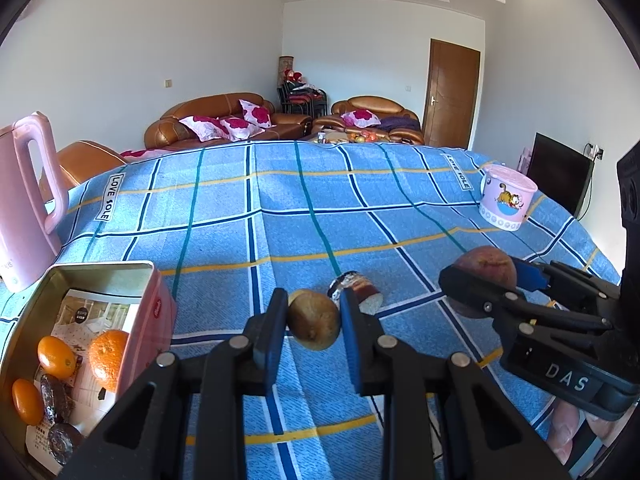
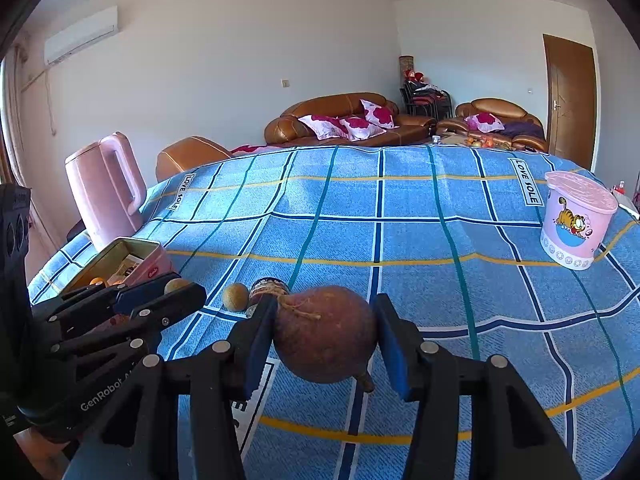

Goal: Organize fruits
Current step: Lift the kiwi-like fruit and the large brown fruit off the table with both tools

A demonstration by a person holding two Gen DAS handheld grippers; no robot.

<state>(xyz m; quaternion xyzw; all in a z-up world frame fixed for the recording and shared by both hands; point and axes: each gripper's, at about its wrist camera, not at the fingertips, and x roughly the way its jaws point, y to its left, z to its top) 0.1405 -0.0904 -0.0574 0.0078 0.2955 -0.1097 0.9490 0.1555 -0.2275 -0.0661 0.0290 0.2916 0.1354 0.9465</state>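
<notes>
Blue checked cloth [image 1: 320, 216] under both tongs. Pink tin [image 1: 132, 320] of oranges sits left of your left gripper [image 1: 313, 326], clamped on a kiwi [image 1: 314, 325]. Right gripper [image 2: 326, 334] clamped on a reddish-brown fruit [image 2: 326, 332].

The right gripper [image 2: 326, 340] clamps a reddish-brown round fruit [image 2: 326, 336] between its 2 blue-padded fingers [image 2: 390, 344], a dry stem curling across the top. It hangs above a blue plaid tabletop [image 2: 420, 240]. Just beyond lie a small tan fruit [image 2: 235, 297] and a dark wrapped item [image 2: 267, 286] — side by side. At left the left gripper [image 2: 176, 292] pinches a pale fruit near an open pink tin [image 2: 154, 268]. A pink kettle [image 2: 106, 192] stands behind; a cartoon-printed pink tub [image 2: 576, 220] sits far right.
</notes>
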